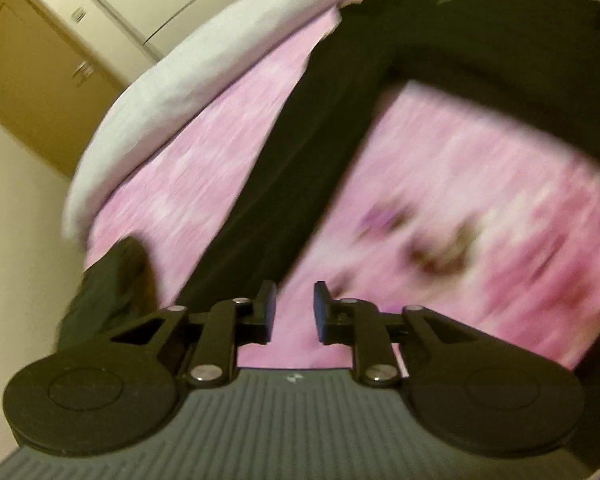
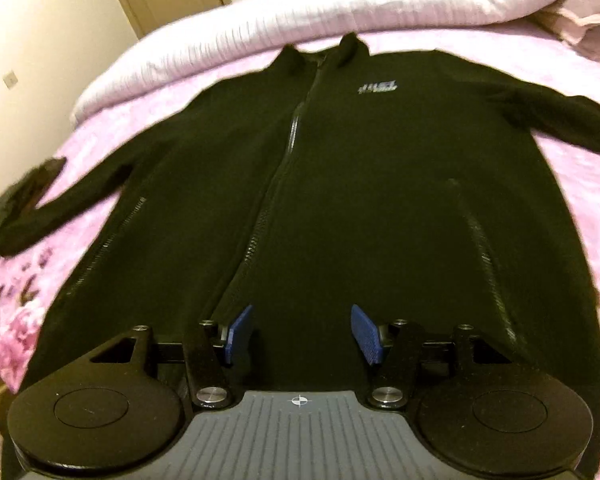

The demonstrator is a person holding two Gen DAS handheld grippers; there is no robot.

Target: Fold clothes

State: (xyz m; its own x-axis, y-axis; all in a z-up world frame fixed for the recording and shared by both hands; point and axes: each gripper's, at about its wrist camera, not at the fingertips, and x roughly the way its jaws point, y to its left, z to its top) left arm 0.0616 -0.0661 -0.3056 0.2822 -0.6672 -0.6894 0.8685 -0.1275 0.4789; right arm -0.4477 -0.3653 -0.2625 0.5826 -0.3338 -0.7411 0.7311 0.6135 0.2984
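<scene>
A black jacket (image 2: 340, 184) lies flat and zipped, front up, on a pink flowered bedspread (image 2: 112, 120), collar at the far end and both sleeves spread out to the sides. The right gripper (image 2: 296, 334) hangs over the near hem, its blue pads apart with nothing between them. The left gripper (image 1: 295, 314) is over the bedspread just right of the left sleeve (image 1: 300, 168), its jaws also parted and empty. A white duvet (image 2: 340, 4) lies bunched along the far edge.
</scene>
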